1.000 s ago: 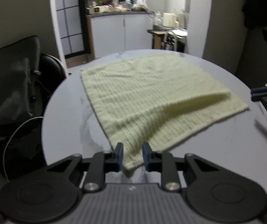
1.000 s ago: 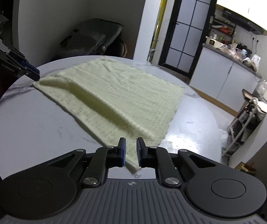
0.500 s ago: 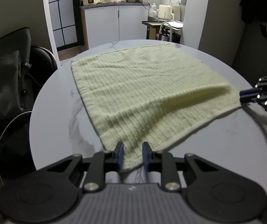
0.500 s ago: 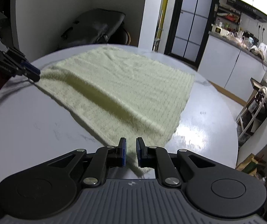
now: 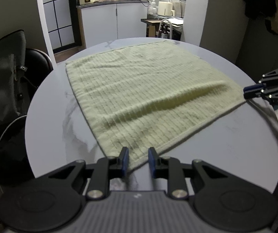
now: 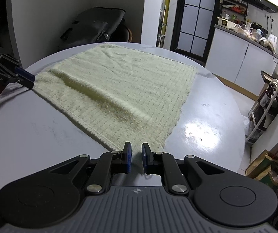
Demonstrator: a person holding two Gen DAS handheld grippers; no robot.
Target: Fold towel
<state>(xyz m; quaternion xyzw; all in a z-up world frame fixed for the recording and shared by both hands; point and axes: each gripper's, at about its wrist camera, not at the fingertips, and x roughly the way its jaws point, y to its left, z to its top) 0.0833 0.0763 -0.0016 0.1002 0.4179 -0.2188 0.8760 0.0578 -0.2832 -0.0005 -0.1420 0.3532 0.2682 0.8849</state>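
Note:
A pale yellow-green ribbed towel (image 5: 148, 99) lies spread on a round grey table (image 5: 47, 120), with a raised ridge running between its two near corners. My left gripper (image 5: 138, 160) has its blue pads on either side of one near corner of the towel. My right gripper (image 6: 136, 156) has its pads around the other near corner of the towel (image 6: 119, 89). Each gripper also shows in the other's view: the right one (image 5: 245, 93) at the right edge, the left one (image 6: 31, 79) at the left edge.
A dark bag (image 6: 94, 25) sits on a chair beyond the table's far left side. White kitchen cabinets (image 5: 111, 23) with clutter on top stand behind. A metal rack (image 6: 265, 104) stands on the floor to the right of the table.
Both grippers have lowered the held corners towards the table and the towel now lies flatter. The ridge between the corners is lower. The left jaws stand slightly wider apart.

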